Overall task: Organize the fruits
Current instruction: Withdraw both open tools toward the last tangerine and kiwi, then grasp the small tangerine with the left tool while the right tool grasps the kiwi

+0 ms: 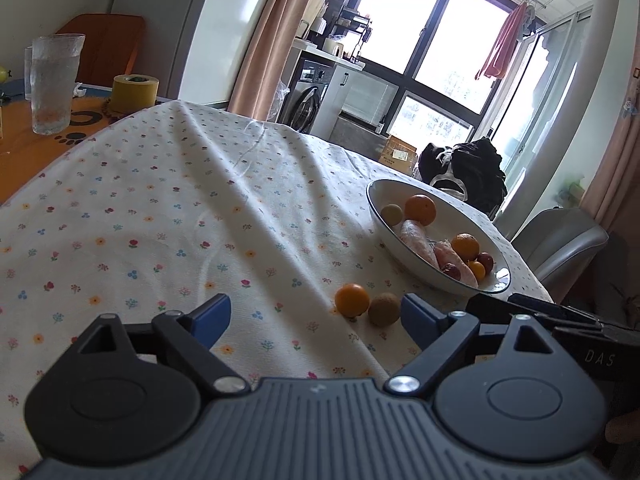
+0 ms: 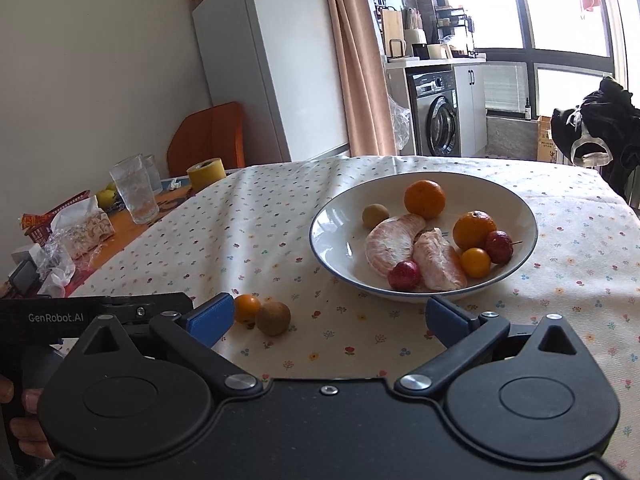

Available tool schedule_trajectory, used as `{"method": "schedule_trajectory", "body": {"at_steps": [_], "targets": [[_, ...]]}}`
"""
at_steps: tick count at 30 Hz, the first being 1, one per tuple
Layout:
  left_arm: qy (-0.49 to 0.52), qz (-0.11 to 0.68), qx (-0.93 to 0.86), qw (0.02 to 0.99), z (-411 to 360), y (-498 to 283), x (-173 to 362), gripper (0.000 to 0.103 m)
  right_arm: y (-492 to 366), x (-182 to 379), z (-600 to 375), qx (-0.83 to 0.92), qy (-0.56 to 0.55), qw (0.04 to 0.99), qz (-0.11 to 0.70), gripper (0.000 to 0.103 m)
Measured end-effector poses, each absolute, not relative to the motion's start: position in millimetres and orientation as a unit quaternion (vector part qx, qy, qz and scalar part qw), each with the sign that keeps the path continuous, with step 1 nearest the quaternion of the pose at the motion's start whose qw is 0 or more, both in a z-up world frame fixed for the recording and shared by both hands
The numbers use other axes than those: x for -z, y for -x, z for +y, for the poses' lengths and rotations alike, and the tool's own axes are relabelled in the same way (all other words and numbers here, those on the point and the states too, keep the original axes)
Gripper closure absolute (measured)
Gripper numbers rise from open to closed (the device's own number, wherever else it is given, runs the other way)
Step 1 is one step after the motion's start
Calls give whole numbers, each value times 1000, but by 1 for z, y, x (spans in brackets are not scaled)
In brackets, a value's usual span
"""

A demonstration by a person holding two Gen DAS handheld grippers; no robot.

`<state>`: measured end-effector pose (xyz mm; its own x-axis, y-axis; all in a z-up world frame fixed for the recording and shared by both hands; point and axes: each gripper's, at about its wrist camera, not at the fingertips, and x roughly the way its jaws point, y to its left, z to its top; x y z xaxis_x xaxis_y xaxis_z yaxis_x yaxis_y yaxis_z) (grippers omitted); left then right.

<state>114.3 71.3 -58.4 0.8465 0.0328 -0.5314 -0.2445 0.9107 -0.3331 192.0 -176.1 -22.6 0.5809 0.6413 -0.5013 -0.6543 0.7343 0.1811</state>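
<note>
so, both grippers are released w/ nothing between the blue pads. left gripper [image 1: 316, 316] sits low centre of the left wrist view, right gripper [image 2: 330, 316] low centre of the right wrist view, jaws spread wide on each.

room to move: the flowered tablecloth [image 1: 160, 220] is bare across the whole left and middle of the left wrist view. far edge of the table runs along the upper middle; the right edge drops off just past the bowl [image 1: 500, 276], w/ a grey chair [image 1: 560, 240] beyond it at right. clutter only at the upper left: a glass [image 1: 56, 84] and a yellow tape roll [image 1: 134, 92], well apart from the fruit.

two loose fruits lie on the cloth, touching or nearly so: a small orange [image 2: 247, 308] and a brown round fruit [image 2: 273, 318], lower left of centre in the right wrist view, just beside the right gripper's left pad, near the bowl but outside it.

bowl is white w/ a dark rim, centre right in that view. inside: two oranges [image 2: 425, 199], a tan round fruit [image 2: 375, 215], two peeled pinkish citrus segments [image 2: 394, 248], two small red fruits [image 2: 404, 276], one small yellow-orange fruit [image 2: 475, 263]. the pieces cluster toward the bowl's right half; its left inner side is bare.
</note>
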Motion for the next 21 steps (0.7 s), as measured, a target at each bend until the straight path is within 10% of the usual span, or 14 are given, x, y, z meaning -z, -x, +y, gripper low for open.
{"method": "schedule_trajectory", "body": {"at_steps": [21], "targets": [[210, 266, -82, 937, 85, -115, 64, 36, -196, 38, -136, -415, 35, 851, 321, 45]]}}
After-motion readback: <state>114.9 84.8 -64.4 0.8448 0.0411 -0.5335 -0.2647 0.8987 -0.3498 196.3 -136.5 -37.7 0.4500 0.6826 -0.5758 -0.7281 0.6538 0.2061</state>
